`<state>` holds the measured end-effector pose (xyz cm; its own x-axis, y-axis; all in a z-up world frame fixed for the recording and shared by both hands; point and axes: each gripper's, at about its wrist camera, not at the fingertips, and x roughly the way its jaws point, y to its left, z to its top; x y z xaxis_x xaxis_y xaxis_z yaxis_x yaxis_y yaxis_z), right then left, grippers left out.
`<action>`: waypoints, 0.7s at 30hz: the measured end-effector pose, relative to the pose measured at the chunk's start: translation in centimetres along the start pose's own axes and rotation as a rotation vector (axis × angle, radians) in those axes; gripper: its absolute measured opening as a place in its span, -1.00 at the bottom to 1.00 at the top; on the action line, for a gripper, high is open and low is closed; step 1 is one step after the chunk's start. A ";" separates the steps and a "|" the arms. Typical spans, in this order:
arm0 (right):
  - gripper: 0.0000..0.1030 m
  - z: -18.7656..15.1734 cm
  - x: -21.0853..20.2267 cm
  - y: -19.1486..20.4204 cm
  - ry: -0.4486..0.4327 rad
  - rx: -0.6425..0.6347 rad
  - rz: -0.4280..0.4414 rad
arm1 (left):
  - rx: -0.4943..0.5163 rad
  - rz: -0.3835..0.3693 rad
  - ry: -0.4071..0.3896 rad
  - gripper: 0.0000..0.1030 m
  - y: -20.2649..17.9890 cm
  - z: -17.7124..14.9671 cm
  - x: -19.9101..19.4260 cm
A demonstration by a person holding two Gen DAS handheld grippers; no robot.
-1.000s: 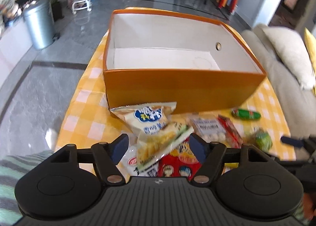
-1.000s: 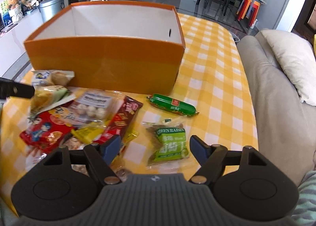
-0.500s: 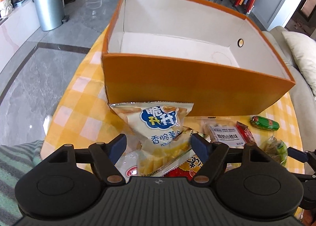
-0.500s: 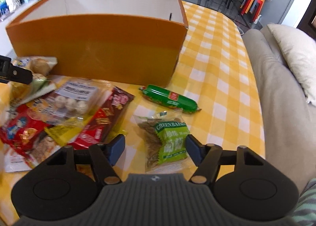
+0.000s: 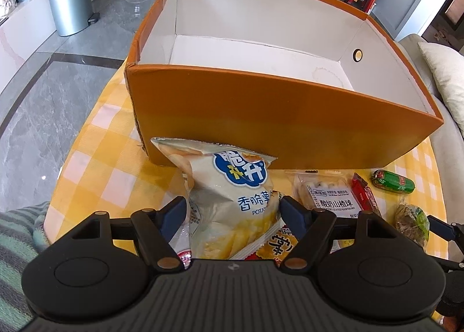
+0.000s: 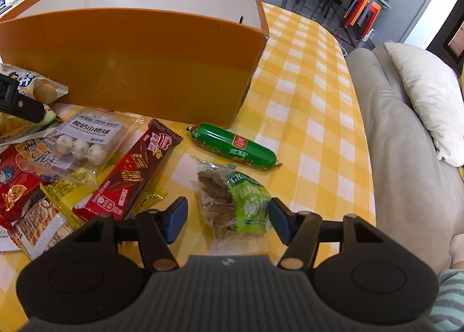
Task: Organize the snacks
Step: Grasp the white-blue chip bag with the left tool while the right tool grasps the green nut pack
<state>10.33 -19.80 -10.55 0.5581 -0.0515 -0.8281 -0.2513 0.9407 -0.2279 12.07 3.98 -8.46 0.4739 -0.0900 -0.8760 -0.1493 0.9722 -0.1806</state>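
Orange box [image 5: 278,132] — both grippers straddle snack packets.

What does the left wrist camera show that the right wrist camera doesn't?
Only the left wrist view shows the orange box's bare white floor, and the left claw open around the potato chip bag. Only the right wrist view shows the right claw open around the green raisin packet. Both show the green sausage and the hawthorn ball pack.

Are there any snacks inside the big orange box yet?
No, the orange box shows only its bare white floor and walls in the left wrist view, and the snacks all lie outside it on the checked tablecloth.
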 end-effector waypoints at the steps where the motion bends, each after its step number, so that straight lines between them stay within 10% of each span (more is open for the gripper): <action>1: 0.10 0.0 0.0 0.1 -0.001 -0.005 -0.006 | 0.002 0.000 -0.001 0.65 0.0 0.0 0.0; 21: -0.30 -0.7 -1.2 0.3 -0.012 -0.019 -0.015 | 0.012 -0.028 -0.039 0.02 0.0 -0.5 -1.8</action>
<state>9.05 -19.65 -10.00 0.5712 -0.0616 -0.8185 -0.2579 0.9332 -0.2502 10.74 4.07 -7.11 0.5116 -0.1085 -0.8523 -0.1257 0.9719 -0.1992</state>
